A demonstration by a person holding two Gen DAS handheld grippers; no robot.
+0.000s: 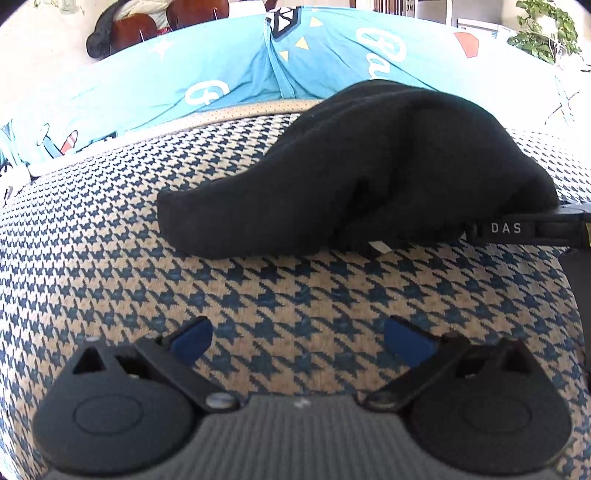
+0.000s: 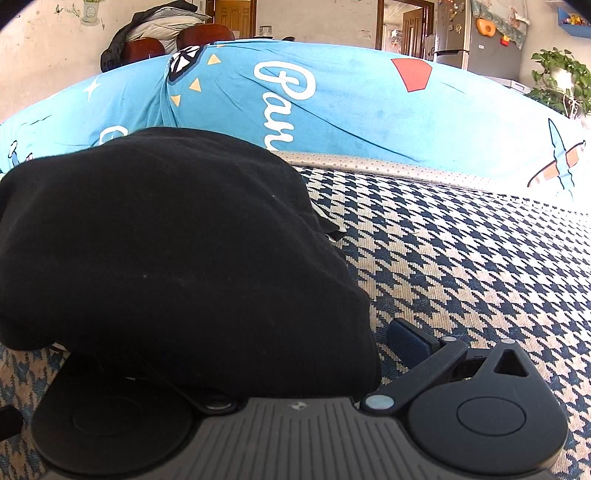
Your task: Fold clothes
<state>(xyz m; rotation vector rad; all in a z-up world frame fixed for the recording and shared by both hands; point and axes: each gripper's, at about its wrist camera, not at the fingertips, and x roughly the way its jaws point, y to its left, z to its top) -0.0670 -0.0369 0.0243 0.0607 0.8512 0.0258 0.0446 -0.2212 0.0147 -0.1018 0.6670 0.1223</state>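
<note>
The left wrist view is showing the black garment [image 1: 354, 173] whole — a folded, rounded bundle lying on the houndstooth cloth [image 1: 258, 280], with a small white tag peeking from under its near edge. The left gripper [image 1: 297, 338] is standing wide open just short of the bundle, its blue pads [image 1: 192, 339] touching nothing but hovering over the cloth. At the right edge a black finger marked "DAS" [image 1: 517, 229] is reaching in at the garment's side, the right gripper's by its place. Beyond lies a blue printed sheet [image 1: 147, 81]. The right wrist view is sitting much closer: the garment [image 2: 166, 240] is filling the left half and draping over the left finger of the right gripper [image 2: 295, 354], hiding it. Only the right pad [image 2: 406, 341] is showing, well clear of the fabric's edge — the jaws are looking spread, though whether any fabric is pinched cannot be told. This view alone is showing a fridge [image 2: 454, 33] and a plant [image 2: 561, 77] behind the sheet [image 2: 369, 110].
</note>
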